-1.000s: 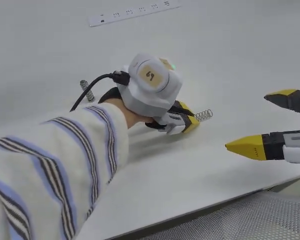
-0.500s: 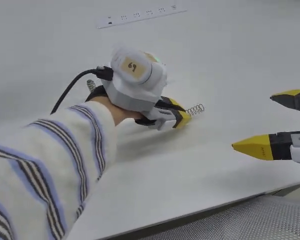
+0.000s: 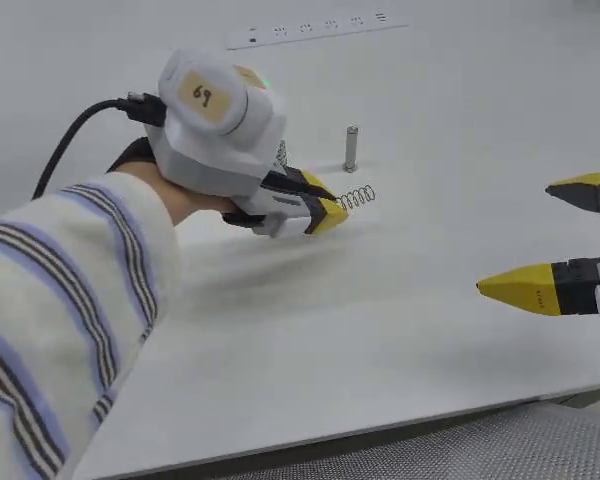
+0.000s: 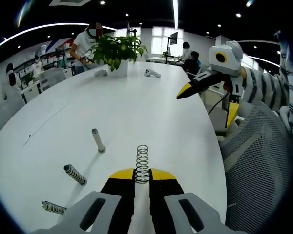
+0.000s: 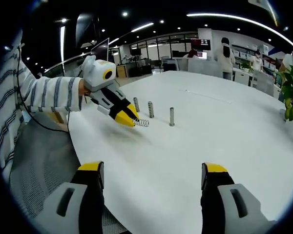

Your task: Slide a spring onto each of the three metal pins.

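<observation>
The left gripper (image 3: 327,212) has its jaws clamped on one end of a spring (image 3: 357,196), the pinched end hidden between the yellow tips; whether the spring touches the table (image 3: 310,330) is unclear. The bare pin (image 3: 351,148) stands upright at twelve o'clock from the spring, apart from it. A sprung pin (image 3: 281,152) shows behind the gripper body, mostly hidden. At three o'clock the right gripper (image 3: 515,237), cut off by the edge, gapes empty
</observation>
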The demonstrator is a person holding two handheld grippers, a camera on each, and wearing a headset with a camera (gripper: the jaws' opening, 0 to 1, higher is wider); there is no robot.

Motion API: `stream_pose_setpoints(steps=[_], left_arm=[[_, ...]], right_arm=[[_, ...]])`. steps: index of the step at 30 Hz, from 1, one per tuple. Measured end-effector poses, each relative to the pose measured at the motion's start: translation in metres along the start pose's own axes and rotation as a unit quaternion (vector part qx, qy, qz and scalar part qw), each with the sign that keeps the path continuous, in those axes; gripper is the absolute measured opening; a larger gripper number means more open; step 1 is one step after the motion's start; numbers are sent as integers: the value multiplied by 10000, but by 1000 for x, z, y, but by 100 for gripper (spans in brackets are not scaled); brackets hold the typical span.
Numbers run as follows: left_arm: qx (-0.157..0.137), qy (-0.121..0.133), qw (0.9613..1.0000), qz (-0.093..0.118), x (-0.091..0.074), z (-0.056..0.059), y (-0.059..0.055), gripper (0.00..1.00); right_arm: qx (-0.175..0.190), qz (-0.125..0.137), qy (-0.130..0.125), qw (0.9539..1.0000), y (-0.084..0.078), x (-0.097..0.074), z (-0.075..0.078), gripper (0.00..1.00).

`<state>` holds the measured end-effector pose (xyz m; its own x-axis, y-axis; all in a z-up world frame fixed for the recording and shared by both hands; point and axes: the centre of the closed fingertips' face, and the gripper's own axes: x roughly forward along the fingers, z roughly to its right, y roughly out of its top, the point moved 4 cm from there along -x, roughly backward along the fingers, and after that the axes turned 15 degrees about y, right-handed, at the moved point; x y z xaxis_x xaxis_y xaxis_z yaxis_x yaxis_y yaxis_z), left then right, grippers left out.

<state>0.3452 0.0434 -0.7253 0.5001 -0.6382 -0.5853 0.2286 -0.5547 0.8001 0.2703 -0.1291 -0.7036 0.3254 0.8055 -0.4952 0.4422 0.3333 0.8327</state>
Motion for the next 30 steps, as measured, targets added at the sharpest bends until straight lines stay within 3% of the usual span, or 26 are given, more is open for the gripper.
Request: stream_pose_setpoints(steps=[10, 17, 22, 30], left_arm=[[29, 89, 10000, -20, -27, -6, -2, 3], [59, 69, 9999, -94, -39, -1, -8, 3], [150, -27, 9998, -96, -46, 7, -12, 3], [226, -149, 9996, -78, -56, 19, -13, 3]], right_arm=[[-364, -80, 341, 9987, 18, 10, -2, 74], [-616, -225, 603, 9960, 25, 21, -8, 69], [-619, -113, 877, 9942, 33, 28, -14, 53], [-949, -189, 1307, 9867, 42, 45, -28, 46]])
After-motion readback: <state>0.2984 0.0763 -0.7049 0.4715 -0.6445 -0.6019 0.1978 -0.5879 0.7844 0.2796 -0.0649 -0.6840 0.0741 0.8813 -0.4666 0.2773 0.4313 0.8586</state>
